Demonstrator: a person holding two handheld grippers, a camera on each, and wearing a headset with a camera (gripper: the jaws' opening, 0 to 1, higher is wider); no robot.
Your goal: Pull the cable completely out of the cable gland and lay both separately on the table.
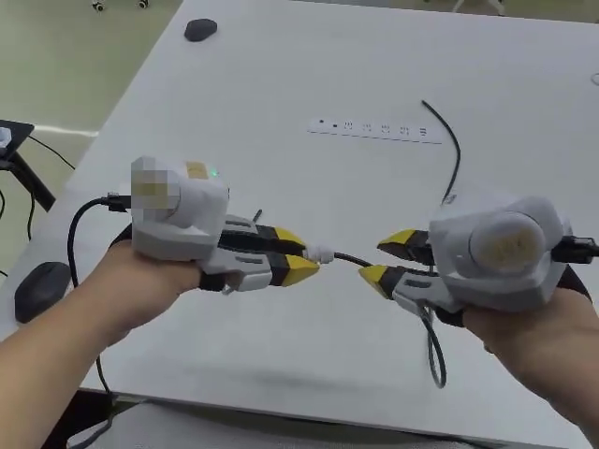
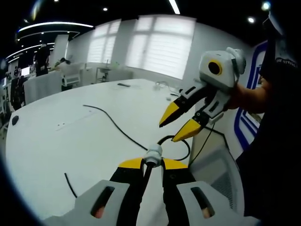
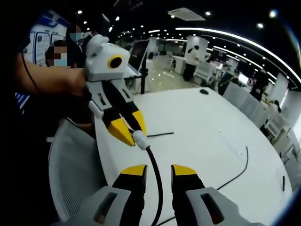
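Across the head view spreads a white table (image 1: 281, 84), matte and mostly bare, with greenish floor (image 1: 56, 65) past its left edge. Behind it, in the left gripper view, tall bright windows (image 2: 160, 47) line the far wall under strip lights. The right gripper view looks the other way, into an open office with rows of desks (image 3: 207, 70) and ceiling lamps.

At the upper centre of the head view a white power strip (image 1: 374, 129) lies flat. A black lead (image 1: 454, 150) curves down the frame from just right of it. A dark rounded object (image 1: 199, 30) sits at the upper left of the tabletop and another (image 1: 42, 288) at the left margin — whether that one is on the table I cannot tell. A grey mesh chair back (image 3: 70, 165) stands at the lower left of the right gripper view.

At the centre of the head view, above the near part of the table, the left gripper (image 1: 307, 255) has its yellow-tipped jaws closed on the white cable gland (image 1: 320, 253). The black cable (image 1: 351, 259) leaves the gland's nose and runs between the jaws of the right gripper (image 1: 376, 259). Those jaws stand apart — not clamping it. The cable then drops in a loop beneath that gripper at the lower right. The two grippers point tip to tip, near but not touching.
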